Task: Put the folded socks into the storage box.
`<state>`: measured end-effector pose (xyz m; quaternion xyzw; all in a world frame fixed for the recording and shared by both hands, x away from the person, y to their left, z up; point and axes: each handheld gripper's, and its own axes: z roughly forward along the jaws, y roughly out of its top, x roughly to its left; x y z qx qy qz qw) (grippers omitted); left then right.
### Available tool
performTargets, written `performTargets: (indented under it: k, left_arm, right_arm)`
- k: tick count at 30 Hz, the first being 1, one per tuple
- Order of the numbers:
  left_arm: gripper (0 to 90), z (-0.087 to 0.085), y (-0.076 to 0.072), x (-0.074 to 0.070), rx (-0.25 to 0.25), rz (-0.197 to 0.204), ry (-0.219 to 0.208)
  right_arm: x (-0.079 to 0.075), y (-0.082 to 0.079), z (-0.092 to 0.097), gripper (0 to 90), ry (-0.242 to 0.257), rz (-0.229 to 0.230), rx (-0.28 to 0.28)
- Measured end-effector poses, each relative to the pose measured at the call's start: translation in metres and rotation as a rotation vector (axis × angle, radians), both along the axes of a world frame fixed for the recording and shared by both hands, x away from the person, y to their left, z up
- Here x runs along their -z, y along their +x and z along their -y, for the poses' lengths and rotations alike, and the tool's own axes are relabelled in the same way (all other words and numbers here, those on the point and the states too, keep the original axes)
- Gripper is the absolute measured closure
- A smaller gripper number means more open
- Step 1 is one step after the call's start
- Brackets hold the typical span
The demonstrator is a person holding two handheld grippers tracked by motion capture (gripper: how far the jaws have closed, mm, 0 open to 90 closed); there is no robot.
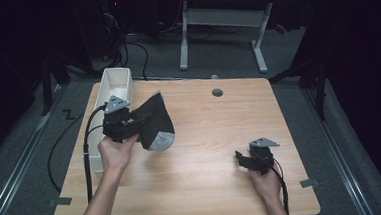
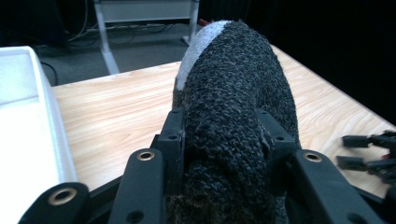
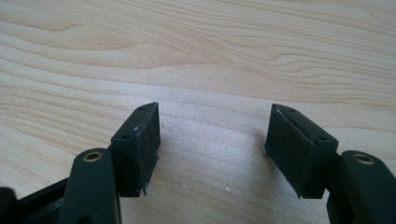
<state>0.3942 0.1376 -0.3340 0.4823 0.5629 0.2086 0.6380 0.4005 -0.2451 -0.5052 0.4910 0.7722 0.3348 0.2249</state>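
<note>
At centre left of the high view, the left gripper (image 1: 138,126) clamps a dark knitted sock (image 1: 155,122) with a pale toe, held above the table (image 1: 205,136) beside the white bin (image 1: 109,100). The right gripper (image 3: 212,149), lower right, gapes wide over bare wood.

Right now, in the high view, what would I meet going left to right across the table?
White bin → left gripper → dark sock held in it → grey hole cap → right gripper.
</note>
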Motion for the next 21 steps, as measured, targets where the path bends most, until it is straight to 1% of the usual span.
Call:
performTargets:
  k: [2, 4, 6, 9, 12, 15, 18, 21]
  left_arm:
    - [61.3, 0.0, -0.001, -0.001, 0.002, 0.007, -0.006]
    - [61.5, -0.001, -0.001, -0.002, 0.0, 0.009, -0.003]
    - [61.7, -0.005, -0.002, -0.004, -0.017, 0.007, -0.006]
    - [61.7, -0.011, -0.003, -0.008, -0.036, 0.016, -0.015]
    - [61.8, -0.018, -0.003, -0.011, -0.068, 0.02, -0.022]
    - [61.8, -0.025, -0.005, -0.015, -0.091, 0.031, -0.031]
    - [61.9, -0.032, -0.008, -0.021, -0.113, 0.045, -0.049]
    - [62.0, -0.041, -0.012, -0.026, -0.137, 0.057, -0.053]
  right_arm:
    - [0.0, 0.0, 0.0, 35.1, 0.001, -0.001, 0.001]
    - [0.0, 0.0, 0.0, 35.1, 0.001, -0.001, 0.001]
    - [0.0, 0.0, 0.0, 35.1, 0.001, 0.0, 0.001]
    - [0.0, 0.0, 0.0, 35.1, 0.001, -0.002, 0.001]
    - [0.0, 0.0, 0.0, 35.0, 0.002, -0.003, 0.002]
    - [0.0, 0.0, 0.0, 35.0, 0.002, -0.003, 0.001]
    - [0.0, 0.0, 0.0, 34.9, 0.001, -0.003, 0.001]
    - [0.0, 0.0, 0.0, 35.0, 0.001, -0.003, 0.001]
